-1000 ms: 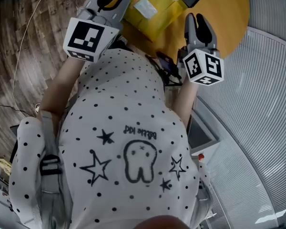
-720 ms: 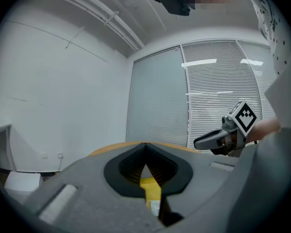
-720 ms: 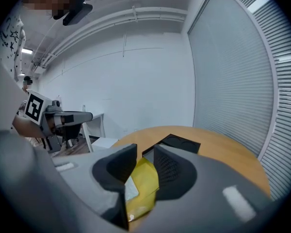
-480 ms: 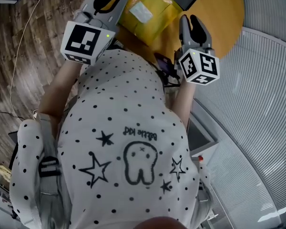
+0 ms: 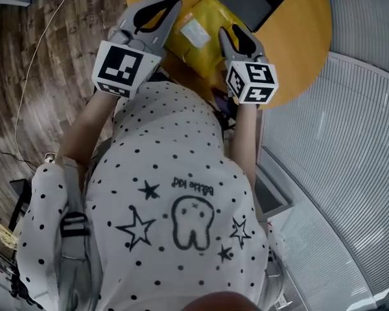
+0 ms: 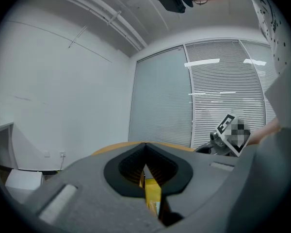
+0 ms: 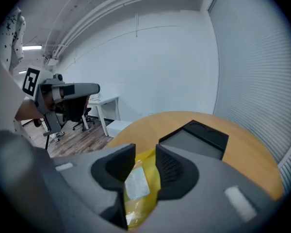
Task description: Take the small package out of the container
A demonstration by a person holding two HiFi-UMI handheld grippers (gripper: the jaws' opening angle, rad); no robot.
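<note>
A yellow package (image 5: pixel 198 17) with a white label lies on the round wooden table (image 5: pixel 298 37), just in front of a flat black container (image 5: pixel 249 2). My left gripper (image 5: pixel 175 0) is held level at the package's left edge, its fingertips meeting; in the left gripper view (image 6: pixel 144 147) yellow shows through the hollow behind the tips. My right gripper (image 5: pixel 232 32) tilts down over the package's right end. Its jaws have just been opening and stand apart (image 7: pixel 144 149), with the package (image 7: pixel 138 188) in the gap below them, not pressed. The container (image 7: pixel 194 140) lies beyond.
Wooden floor (image 5: pixel 52 44) with a thin cable lies left of the table. Slatted window blinds (image 5: pixel 350 141) run along the right. A white desk (image 7: pixel 104 101) and an office chair (image 7: pixel 72 113) stand behind the table. My own dotted shirt hides the table's near edge.
The right gripper has come down and leftward from beside the package to over its right end. The left gripper has kept its place.
</note>
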